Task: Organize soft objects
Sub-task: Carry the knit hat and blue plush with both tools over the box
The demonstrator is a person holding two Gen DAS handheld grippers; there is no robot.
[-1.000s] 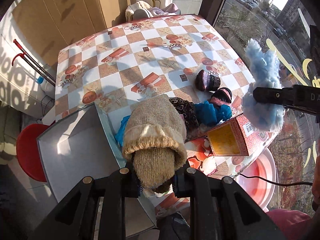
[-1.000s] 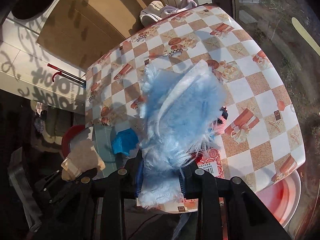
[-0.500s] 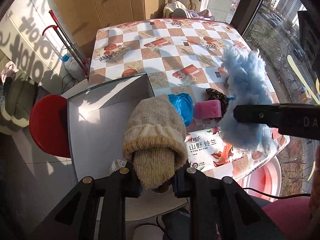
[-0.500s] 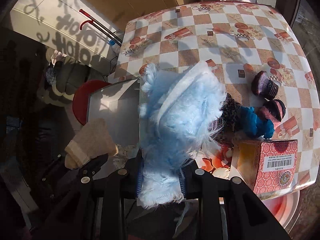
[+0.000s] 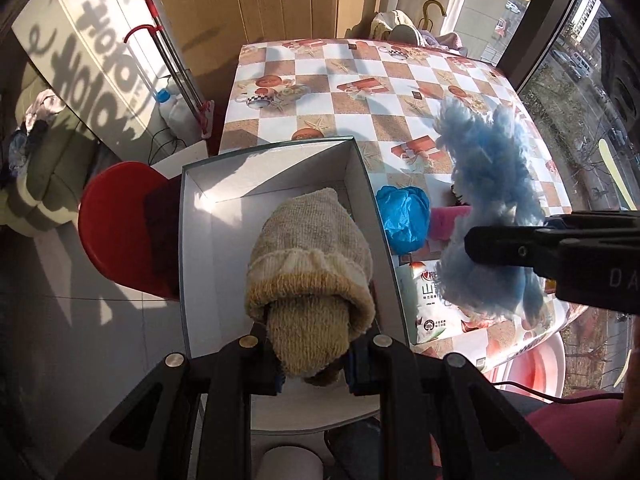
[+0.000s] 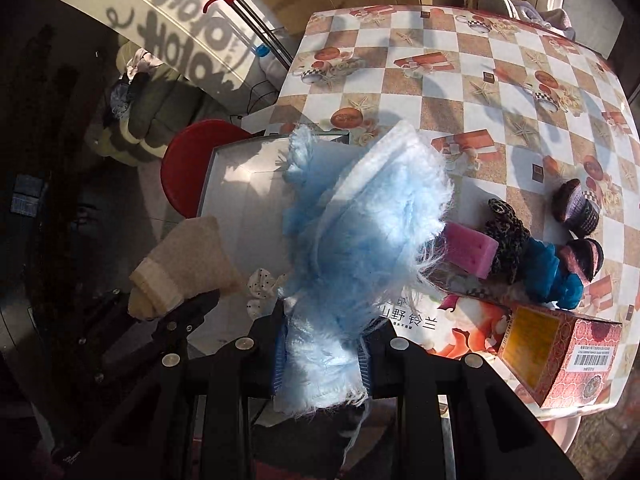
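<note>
The left gripper has its jaws clamped on a beige knitted sock, which hangs above an open white box at the near edge of the checkered counter. The right gripper has its jaws squeezed on a fluffy blue cloth, held above the box's right side. On the counter to the right lie a pink sponge, a blue pouf, a leopard-print cloth and a red carton.
</note>
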